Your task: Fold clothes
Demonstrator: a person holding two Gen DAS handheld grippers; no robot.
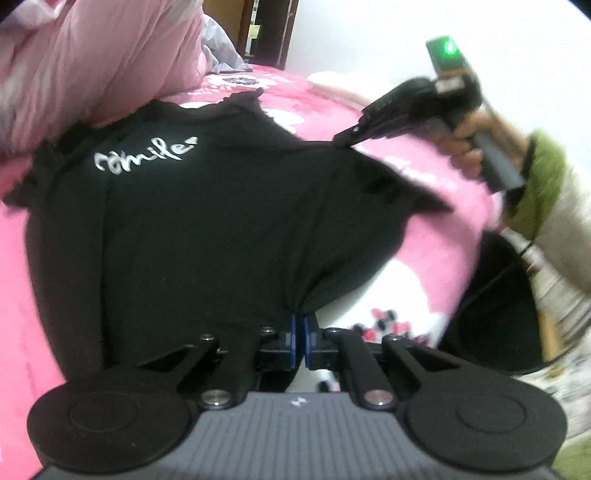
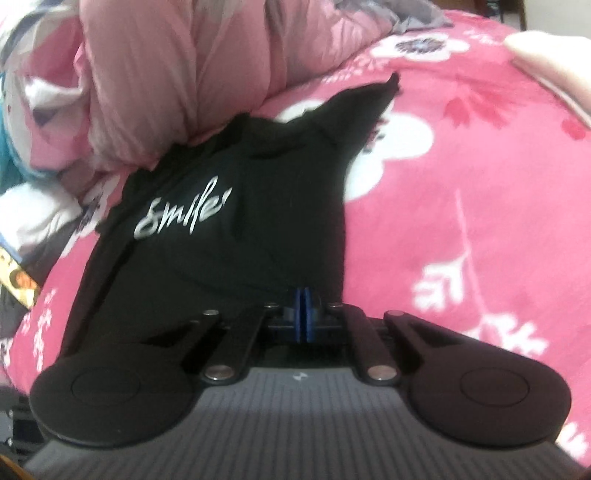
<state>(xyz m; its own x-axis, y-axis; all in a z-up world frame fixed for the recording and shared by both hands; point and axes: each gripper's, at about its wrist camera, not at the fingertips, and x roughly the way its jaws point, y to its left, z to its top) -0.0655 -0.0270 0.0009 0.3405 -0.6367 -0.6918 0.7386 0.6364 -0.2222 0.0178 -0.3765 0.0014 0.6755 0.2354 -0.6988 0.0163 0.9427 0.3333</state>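
A black top (image 1: 192, 229) with white "Smile" lettering (image 1: 144, 158) lies spread on a pink flowered bedspread (image 1: 436, 229). My left gripper (image 1: 299, 323) is shut, its blue pads pinching the near hem of the top, and the cloth bunches into the pinch. My right gripper (image 1: 345, 140) shows at the far right edge of the top, held by a hand (image 1: 465, 144) in a green cuff. In the right wrist view the same black top (image 2: 221, 236) fills the middle, and my right gripper (image 2: 304, 295) is shut on its near edge. A pointed corner (image 2: 388, 88) of the top sticks out at the far end.
A heaped pale pink quilt (image 1: 85, 66) presses against the far side of the top. A dark rounded object (image 1: 491, 302) sits at the bed's right edge beside a patterned sleeve (image 1: 569, 229). A wooden door frame (image 1: 266, 29) stands behind. Bare bedspread (image 2: 461, 221) stretches to the right.
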